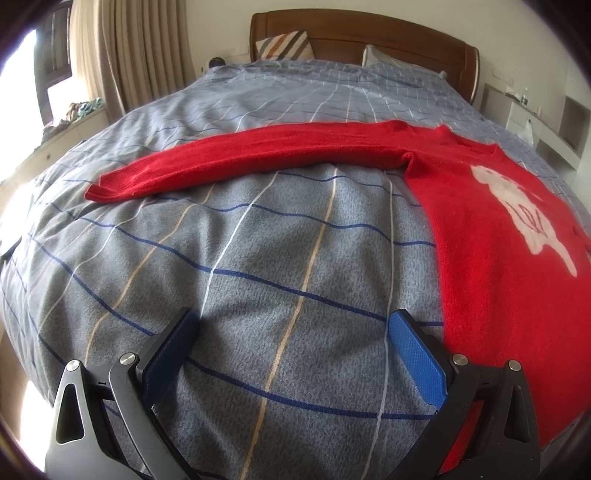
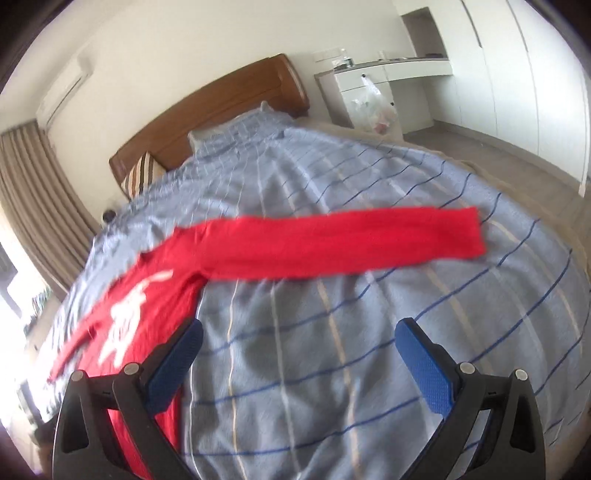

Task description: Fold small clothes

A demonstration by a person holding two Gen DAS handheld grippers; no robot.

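A small red sweater point(image 1: 491, 236) with a white figure on its front lies flat on the bed. In the left wrist view its body is at the right and one sleeve point(image 1: 236, 162) stretches out to the left. My left gripper point(image 1: 293, 325) is open and empty above bare bedspread, its right finger beside the sweater's side edge. In the right wrist view the sweater body point(image 2: 147, 295) is at the left and the other sleeve point(image 2: 347, 243) stretches right. My right gripper point(image 2: 299, 332) is open and empty, its left finger over the sweater's edge.
The bed has a grey-blue checked bedspread point(image 1: 280, 258), a wooden headboard point(image 1: 354, 33) and a striped pillow point(image 1: 284, 44). Curtains point(image 1: 122, 48) and a window sill are at the left. A white desk point(image 2: 384, 85) with a hanging plastic bag and wardrobes stand at the right.
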